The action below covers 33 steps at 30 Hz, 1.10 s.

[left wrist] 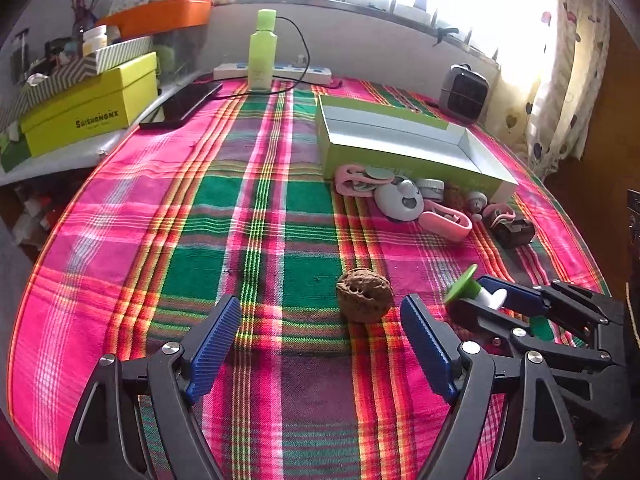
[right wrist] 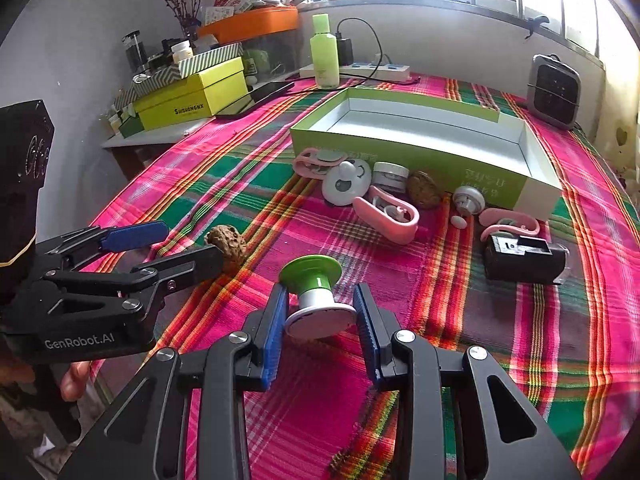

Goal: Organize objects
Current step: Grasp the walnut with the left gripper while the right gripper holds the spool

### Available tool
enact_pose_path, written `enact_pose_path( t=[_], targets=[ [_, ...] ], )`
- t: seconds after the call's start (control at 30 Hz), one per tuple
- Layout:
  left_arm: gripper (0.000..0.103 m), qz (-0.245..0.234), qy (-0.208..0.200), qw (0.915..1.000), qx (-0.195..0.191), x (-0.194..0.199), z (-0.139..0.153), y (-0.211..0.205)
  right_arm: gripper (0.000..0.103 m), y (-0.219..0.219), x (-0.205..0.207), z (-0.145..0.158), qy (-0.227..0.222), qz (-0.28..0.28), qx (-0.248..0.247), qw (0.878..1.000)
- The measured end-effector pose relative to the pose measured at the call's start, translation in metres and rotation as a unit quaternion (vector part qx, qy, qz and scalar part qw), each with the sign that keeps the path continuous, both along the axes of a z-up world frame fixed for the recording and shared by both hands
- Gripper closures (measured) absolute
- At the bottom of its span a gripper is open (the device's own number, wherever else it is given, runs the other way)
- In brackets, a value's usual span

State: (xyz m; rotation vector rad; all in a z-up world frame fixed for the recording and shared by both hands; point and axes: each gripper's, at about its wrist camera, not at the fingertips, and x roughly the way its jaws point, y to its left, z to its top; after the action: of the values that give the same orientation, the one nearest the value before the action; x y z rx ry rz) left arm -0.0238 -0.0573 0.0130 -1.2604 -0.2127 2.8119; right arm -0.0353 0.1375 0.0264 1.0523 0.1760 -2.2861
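A green-and-white suction-cup spool (right wrist: 316,300) sits between the blue pads of my right gripper (right wrist: 320,288), which is shut on its white disc. In the left wrist view the same spool (left wrist: 466,284) is held tilted just above the plaid cloth. A brown walnut (left wrist: 364,296) lies on the cloth at the tips of my left gripper (left wrist: 320,300), nearer its right finger. That gripper is open and not touching it. Behind stands an open green box (right wrist: 400,148) with a bare silver inside. Several small pink, white and grey items (right wrist: 384,200) lie along its front wall.
A black block (right wrist: 524,258) lies right of the small items. A green bottle (right wrist: 325,52), a power strip (right wrist: 376,70) and a dark phone (left wrist: 184,104) are at the back. A grey heater (right wrist: 554,90) stands back right, a yellow box (left wrist: 88,112) on a side shelf at left.
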Motion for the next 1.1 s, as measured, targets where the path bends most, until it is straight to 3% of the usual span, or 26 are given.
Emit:
enact_pose_path(
  t=[0.3,0.7,0.8,1.1],
  targets=[
    [0.033,-0.005,-0.013,0.9999,-0.008,-0.012,-0.005,0.008,0.068,0.013,-0.002,0.008,0.007,-0.018,-0.011,1.000],
    [0.060,-0.004,-0.010,0.9995,-0.030,-0.016,-0.005,0.016,0.068,0.015,-0.007,0.004,-0.001,-0.020,-0.018,1.000],
    [0.072,-0.006,-0.011,0.9996,-0.025,-0.018,-0.004,0.016,0.068,0.016,-0.007,0.004,-0.002,-0.022,-0.020,1.000],
    [0.072,-0.007,-0.013,0.9997,-0.017,-0.021,-0.001,0.020,0.068,0.018,-0.011,0.008,0.001,-0.024,-0.025,0.999]
  ],
)
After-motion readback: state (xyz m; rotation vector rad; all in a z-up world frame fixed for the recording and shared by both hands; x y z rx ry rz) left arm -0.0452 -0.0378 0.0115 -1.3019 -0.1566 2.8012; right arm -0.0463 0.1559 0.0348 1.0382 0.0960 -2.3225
